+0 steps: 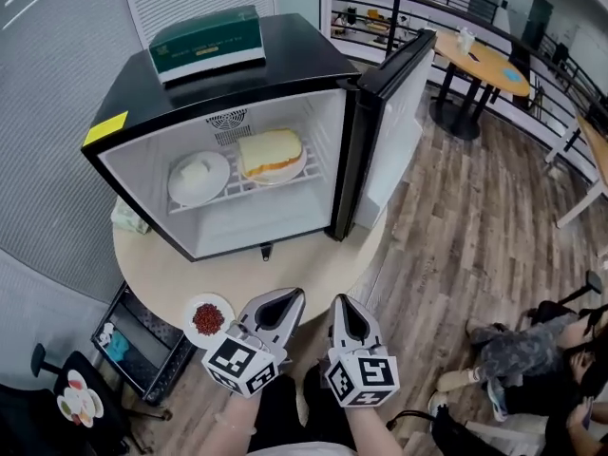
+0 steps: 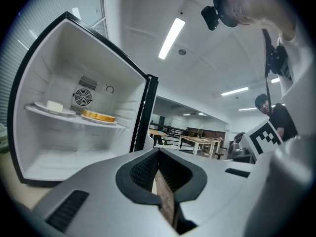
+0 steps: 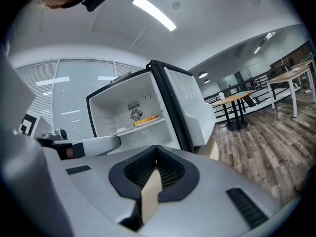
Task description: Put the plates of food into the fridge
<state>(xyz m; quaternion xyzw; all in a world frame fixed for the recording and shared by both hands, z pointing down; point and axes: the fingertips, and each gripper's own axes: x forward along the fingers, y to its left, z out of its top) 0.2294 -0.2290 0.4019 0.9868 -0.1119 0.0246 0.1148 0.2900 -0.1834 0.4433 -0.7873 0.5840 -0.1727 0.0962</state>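
Observation:
A black mini fridge (image 1: 142,122) stands open on a round table (image 1: 313,264), its door (image 1: 394,112) swung out to the right. On its wire shelf sit a white plate with pale food (image 1: 198,177) and a plate with a sandwich (image 1: 273,156). A small plate of red food (image 1: 208,318) lies on the table's near edge, just left of my left gripper (image 1: 288,297). My right gripper (image 1: 342,302) is beside the left one. Both are shut and hold nothing, pointing at the fridge from in front of it. The left gripper view shows the shelf plates (image 2: 98,116).
A green box (image 1: 206,41) lies on top of the fridge. A black cart (image 1: 133,340) stands below the table at left. Wooden floor, round tables (image 1: 480,60) and a railing are at right; a seated person's legs (image 1: 513,350) are at lower right.

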